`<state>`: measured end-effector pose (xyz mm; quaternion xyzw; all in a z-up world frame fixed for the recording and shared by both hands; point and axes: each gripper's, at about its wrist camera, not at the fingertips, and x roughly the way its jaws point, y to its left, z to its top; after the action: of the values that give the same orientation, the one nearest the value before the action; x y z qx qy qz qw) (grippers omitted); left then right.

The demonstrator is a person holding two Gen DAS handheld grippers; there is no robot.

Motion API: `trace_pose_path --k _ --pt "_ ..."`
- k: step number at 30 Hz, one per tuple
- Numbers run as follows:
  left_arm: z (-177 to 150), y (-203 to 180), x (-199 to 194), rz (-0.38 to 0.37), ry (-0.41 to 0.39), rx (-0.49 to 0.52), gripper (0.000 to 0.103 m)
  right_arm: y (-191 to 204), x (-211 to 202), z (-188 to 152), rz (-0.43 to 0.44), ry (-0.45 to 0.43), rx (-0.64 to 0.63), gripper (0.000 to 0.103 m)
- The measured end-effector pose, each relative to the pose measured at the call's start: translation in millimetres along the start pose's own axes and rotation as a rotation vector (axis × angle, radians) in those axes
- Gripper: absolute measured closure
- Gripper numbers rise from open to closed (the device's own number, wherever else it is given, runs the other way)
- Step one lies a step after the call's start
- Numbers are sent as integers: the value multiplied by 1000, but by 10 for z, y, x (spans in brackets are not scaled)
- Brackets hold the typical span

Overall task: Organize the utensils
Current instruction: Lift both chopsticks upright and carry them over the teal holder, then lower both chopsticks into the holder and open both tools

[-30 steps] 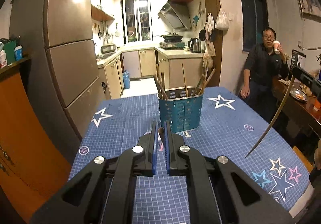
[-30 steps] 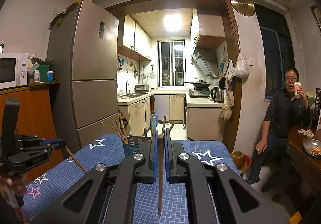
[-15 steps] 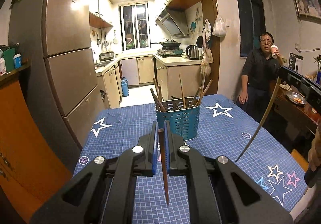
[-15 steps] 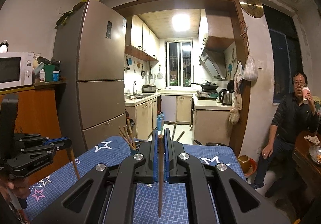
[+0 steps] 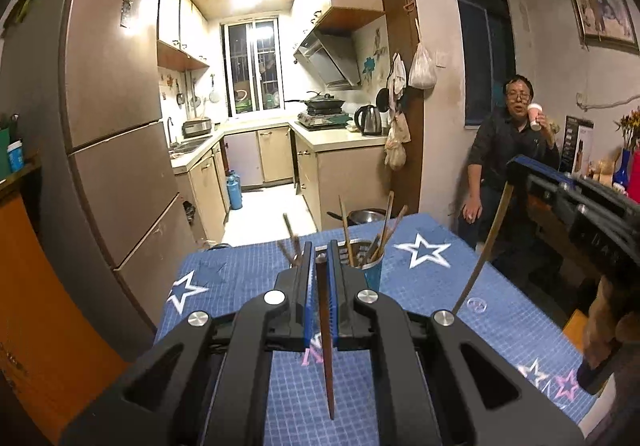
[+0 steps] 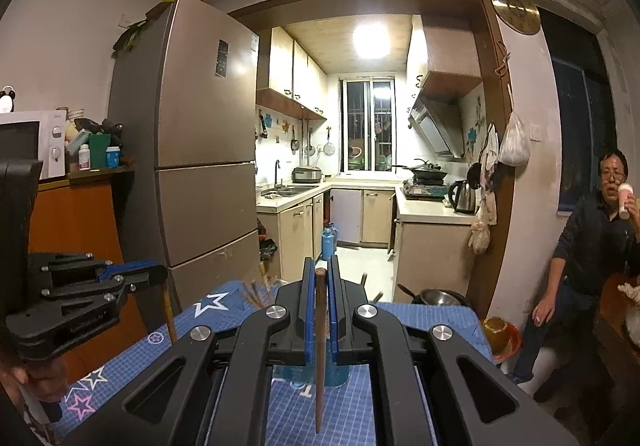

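The left gripper (image 5: 321,260) pinches a dark chopstick (image 5: 325,330) that hangs point-down at the centre of its frame. The right gripper (image 6: 318,278) is likewise clamped on its own chopstick (image 6: 319,350), also hanging upright. The teal holder (image 5: 372,272) (already stuffed with chopsticks) stands on the blue star-patterned table (image 5: 420,286), just behind the left fingertips at mid-frame

Open blue star-patterned gridded surface (image 5: 420,286) on both flanks of teal perforated utensil holder (image 5: 372,274). Overhead entry to holder obstructed by upright wooden chopsticks (image 5: 386,222). Left flank bounded by tall bronze refrigerator (image 5: 108,126); right flank by seated person in dark shirt (image 5: 508,150).
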<state>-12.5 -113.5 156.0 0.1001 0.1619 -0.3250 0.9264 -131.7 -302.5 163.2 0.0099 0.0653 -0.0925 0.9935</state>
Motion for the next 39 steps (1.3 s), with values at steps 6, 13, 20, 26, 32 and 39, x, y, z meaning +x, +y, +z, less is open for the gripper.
trace_pose_path --k 6,13,20,26,32,39 --pt "359 14 88 -19 -23 -7 99 -123 204 333 -12 -1 2 96" --pt "876 1 269 -1 -74 -22 99 -264 561 768 4 2 44 96" --pt "1219 40 547 24 -123 -22 99 -391 1005 1035 -7 -27 72 96" --pt "1227 141 968 30 -116 -33 99 -556 1488 870 -17 -18 117 96" --pt "977 309 1426 0 -60 -88 99 -684 1903 482 -23 17 145 96" --pt "570 296 1830 26 45 -68 99 -723 2212 49 -1 98 176 96"
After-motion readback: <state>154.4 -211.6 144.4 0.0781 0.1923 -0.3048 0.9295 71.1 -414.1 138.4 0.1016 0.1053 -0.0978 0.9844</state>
